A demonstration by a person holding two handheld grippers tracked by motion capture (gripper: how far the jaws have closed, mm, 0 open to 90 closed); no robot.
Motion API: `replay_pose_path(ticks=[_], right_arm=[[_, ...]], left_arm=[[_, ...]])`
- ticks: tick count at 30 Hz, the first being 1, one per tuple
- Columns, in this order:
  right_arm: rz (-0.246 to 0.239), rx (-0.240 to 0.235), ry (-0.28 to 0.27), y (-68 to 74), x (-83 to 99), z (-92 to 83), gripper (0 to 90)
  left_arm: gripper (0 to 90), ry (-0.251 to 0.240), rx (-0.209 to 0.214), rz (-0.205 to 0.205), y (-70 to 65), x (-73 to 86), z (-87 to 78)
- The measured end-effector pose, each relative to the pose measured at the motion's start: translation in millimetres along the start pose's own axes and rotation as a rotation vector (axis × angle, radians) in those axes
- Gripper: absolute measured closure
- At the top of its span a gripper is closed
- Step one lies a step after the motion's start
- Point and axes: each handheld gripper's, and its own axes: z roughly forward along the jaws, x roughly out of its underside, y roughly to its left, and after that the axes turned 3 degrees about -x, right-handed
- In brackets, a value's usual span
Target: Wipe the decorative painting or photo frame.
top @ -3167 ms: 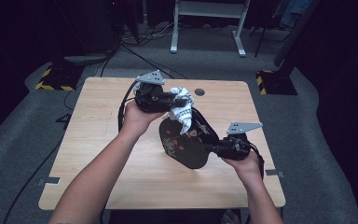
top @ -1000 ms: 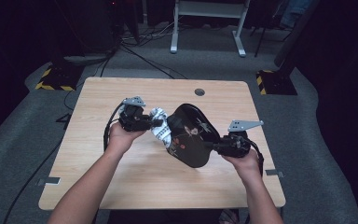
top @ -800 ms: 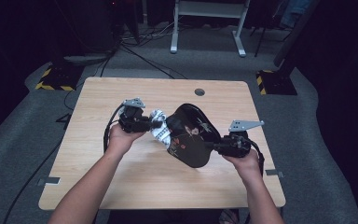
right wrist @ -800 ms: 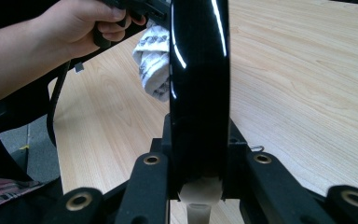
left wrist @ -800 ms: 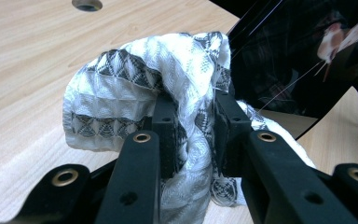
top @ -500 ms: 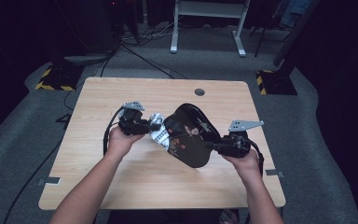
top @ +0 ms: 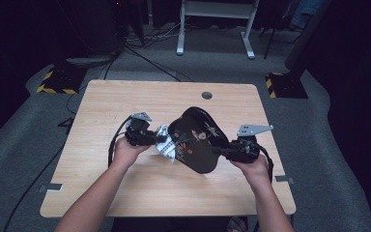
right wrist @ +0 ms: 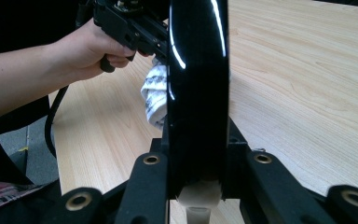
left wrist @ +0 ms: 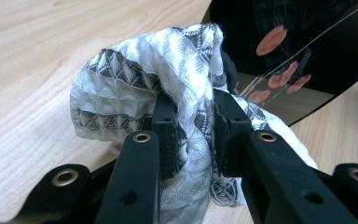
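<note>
plate: glossy black oval plate with small pink flower marks (top: pixel 195 142) was held up on edge above the middle of the table, tilted, its near-right rim caught in the right gripper, far end pointing toward the table's far side
plate in right gripper view: seen edge-on as a shiny black upright band (right wrist: pixel 196 88) rising from between the jaws
cloth: white woven cloth with grey-black diamond bands (top: pixel 165 143), bunched up, sat at the plate's left rim, touching it; lower folds near the wood, can't tell if they rested on it
cloth in left gripper view: wad (left wrist: pixel 168 93) squeezed between the two pads, loose end hanging below, plate surface just behind it on the right
left gripper: black two-jaw gripper (top: pixel 158 139) in the person's left hand (top: pixel 125 151), left of centre, pointed right at the plate; jaws clamped on the cloth
right gripper: black two-jaw gripper (top: pixel 221 151) in the right hand (top: pixel 253 166), near right part of the table, pointed left; jaws clamped on the plate's rim
table: light wooden rectangular tabletop (top: pixel 125 101) with a small round dark hole (top: pixel 206 95) at the far side
surroundings: grey carpet floor (top: pixel 24 125), white metal stand legs (top: pixel 212 29) far behind the table, cables on the floor
</note>
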Motion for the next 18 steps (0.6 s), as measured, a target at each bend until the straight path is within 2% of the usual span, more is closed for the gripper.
replay_pose_path(ticks=[18], right_arm=[[0.002, 0.008, -0.01, -1.3, 1.1, -0.1, 77.9]], left_arm=[[73.4, 0.043, 0.027, -0.037, -1.2, 18.8, 22.9]])
